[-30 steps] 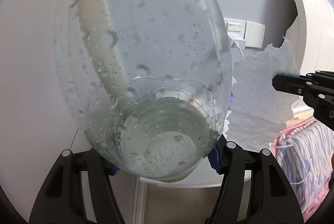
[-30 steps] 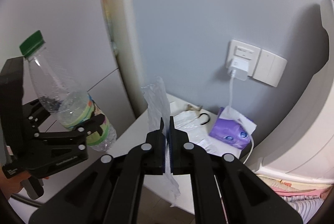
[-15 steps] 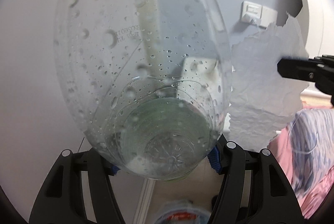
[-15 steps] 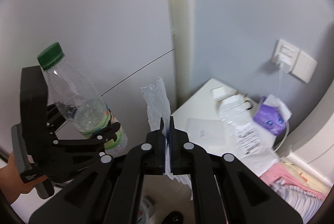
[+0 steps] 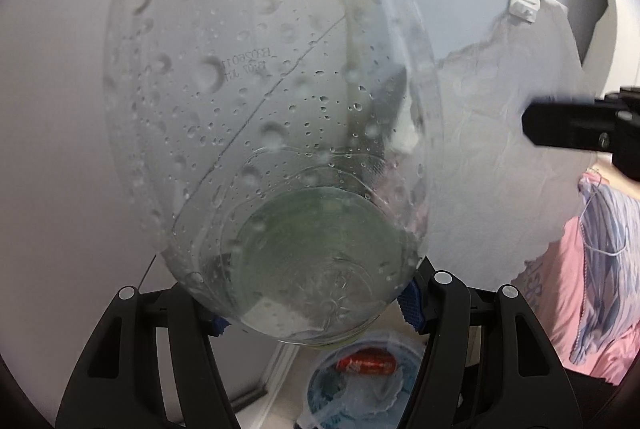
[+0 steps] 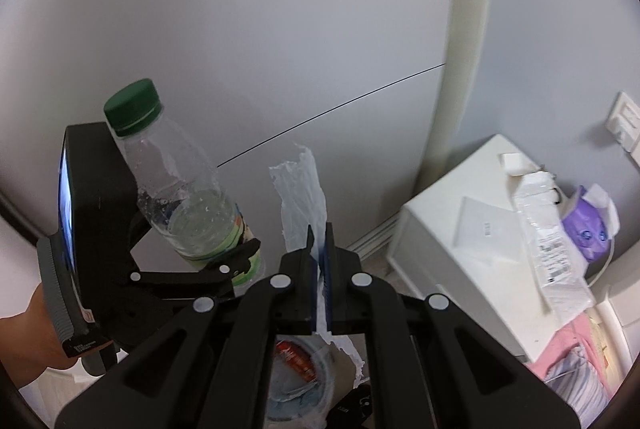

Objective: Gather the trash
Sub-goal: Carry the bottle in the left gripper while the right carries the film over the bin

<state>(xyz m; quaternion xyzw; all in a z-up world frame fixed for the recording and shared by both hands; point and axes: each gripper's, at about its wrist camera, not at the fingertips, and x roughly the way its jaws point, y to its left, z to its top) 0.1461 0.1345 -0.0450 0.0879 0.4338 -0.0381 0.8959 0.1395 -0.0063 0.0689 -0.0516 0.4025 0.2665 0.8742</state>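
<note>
Left gripper [image 6: 240, 261]: we clamped its jaws on the plastic bottle [image 6: 188, 201], held upright.
Right gripper [image 6: 319, 269]: we pinched the torn tissue [image 6: 304, 197] between closed jaws.
Trash bin [image 6: 320, 405]: it stood below us, a red can [image 6: 296, 355] inside.

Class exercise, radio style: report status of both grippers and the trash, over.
Left gripper shut on bottle. Right gripper shut on torn paper. Bin below, red can inside. Nothing in the way.

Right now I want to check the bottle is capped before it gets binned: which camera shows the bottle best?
The right wrist view: the whole bottle shows, green cap on, in the left gripper. The left wrist view shows only its droplet-covered body up close, cap cut off.
</note>
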